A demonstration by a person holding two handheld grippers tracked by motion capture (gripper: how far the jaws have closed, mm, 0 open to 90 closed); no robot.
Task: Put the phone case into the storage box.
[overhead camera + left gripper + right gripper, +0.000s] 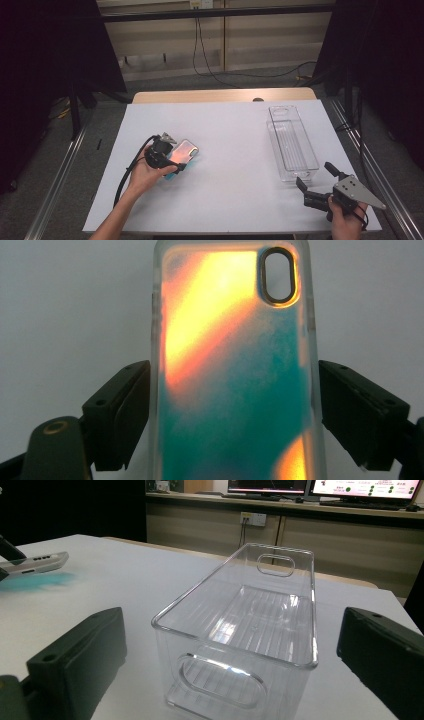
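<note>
Even overhead light, dark room edges, soft shadows, glare on the clear bin (250,630), slightly soft focus throughout

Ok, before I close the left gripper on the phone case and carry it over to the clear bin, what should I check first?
1. Phone case centred between the left gripper jaws: ok.
2. Jaws touching the case edges: cannot tell; narrow gaps seem to remain.
3. Clear bin empty and upright: ok.
4. Right gripper open, bin's near end between its jaws: ok.
5. White table bare between case and bin: ok.
6. Case flat on the table: cannot tell.
</note>
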